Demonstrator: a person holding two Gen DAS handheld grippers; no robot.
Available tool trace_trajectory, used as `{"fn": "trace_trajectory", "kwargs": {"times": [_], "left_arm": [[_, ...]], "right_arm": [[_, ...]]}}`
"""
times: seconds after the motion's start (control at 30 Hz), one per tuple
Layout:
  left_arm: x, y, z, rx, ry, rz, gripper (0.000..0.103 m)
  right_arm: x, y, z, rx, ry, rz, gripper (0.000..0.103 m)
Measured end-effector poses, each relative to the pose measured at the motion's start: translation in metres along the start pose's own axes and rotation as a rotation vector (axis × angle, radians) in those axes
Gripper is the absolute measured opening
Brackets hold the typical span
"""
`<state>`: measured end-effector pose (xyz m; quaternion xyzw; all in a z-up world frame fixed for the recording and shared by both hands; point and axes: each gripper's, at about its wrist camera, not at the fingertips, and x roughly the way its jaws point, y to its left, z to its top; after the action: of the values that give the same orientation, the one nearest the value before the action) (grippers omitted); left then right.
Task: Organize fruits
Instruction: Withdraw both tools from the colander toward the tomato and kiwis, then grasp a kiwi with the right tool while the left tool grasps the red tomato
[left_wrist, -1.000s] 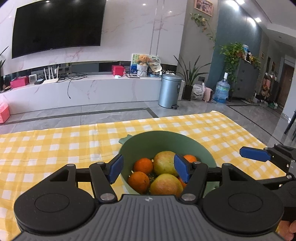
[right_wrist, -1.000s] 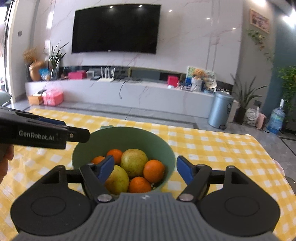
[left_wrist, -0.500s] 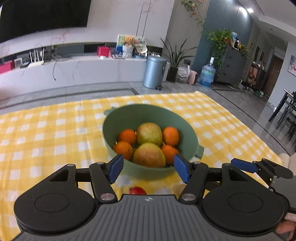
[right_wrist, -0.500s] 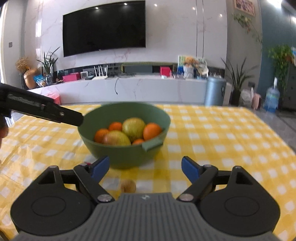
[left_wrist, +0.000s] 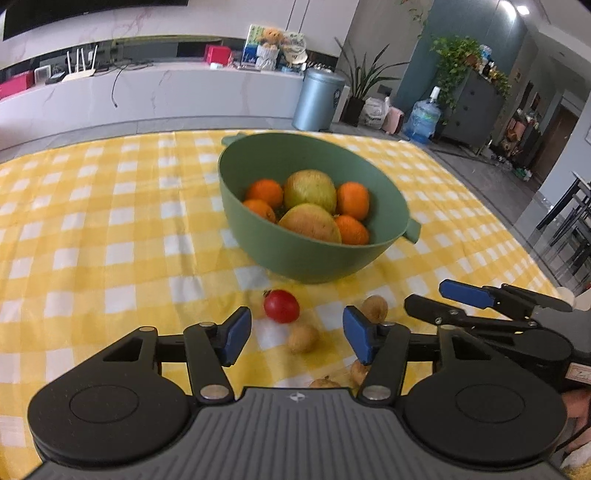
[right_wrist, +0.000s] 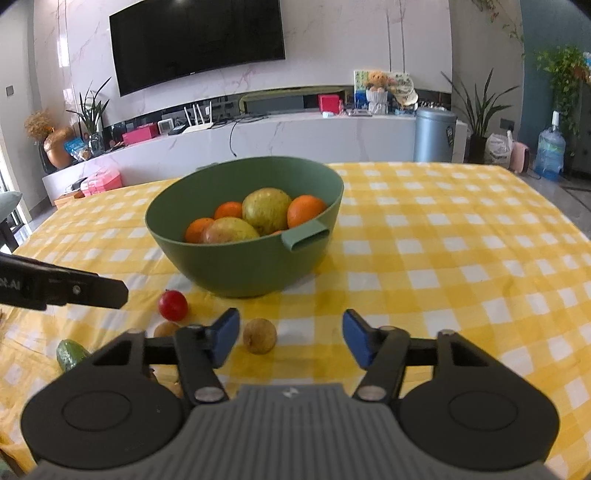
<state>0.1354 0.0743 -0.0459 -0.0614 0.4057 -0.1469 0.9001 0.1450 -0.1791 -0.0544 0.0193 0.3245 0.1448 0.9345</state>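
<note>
Both the left gripper (left_wrist: 297, 339) and right gripper (right_wrist: 288, 341) are seen closing, nothing yet gripped; small brown fruits (right_wrist: 259, 336) and a red one (left_wrist: 281, 306) lie loose beyond; farther, oranges (left_wrist: 352, 200) and pears (right_wrist: 266, 210) are held in the green bowl (left_wrist: 314, 254).

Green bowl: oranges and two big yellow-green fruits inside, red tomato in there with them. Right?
Not quite. The red tomato lies on the checked cloth in front of the green bowl, not in it, as the right wrist view shows. The oranges and two yellow-green fruits are inside.
</note>
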Motion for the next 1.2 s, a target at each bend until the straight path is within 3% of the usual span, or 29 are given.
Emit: {"fn": "trace_trajectory", "kwargs": {"times": [0.17, 0.3, 0.63, 0.87, 1.2], "left_arm": [[0.011, 0.000, -0.004, 0.005, 0.000, 0.029, 0.049], [0.018, 0.001, -0.004, 0.003, -0.010, 0.033, 0.046], [0.042, -0.013, -0.004, 0.066, -0.015, 0.059, 0.046], [0.054, -0.012, -0.004, 0.051, 0.007, 0.099, 0.046], [0.059, -0.007, -0.003, 0.028, 0.023, 0.095, 0.042]], "right_arm": [[0.005, 0.001, -0.002, 0.002, 0.022, 0.029, 0.048], [0.013, 0.005, -0.003, -0.004, 0.046, 0.053, 0.043], [0.027, 0.008, -0.002, 0.003, 0.080, 0.081, 0.036], [0.037, 0.008, -0.003, 0.015, 0.099, 0.095, 0.035], [0.046, 0.012, -0.006, -0.005, 0.126, 0.085, 0.033]]}}
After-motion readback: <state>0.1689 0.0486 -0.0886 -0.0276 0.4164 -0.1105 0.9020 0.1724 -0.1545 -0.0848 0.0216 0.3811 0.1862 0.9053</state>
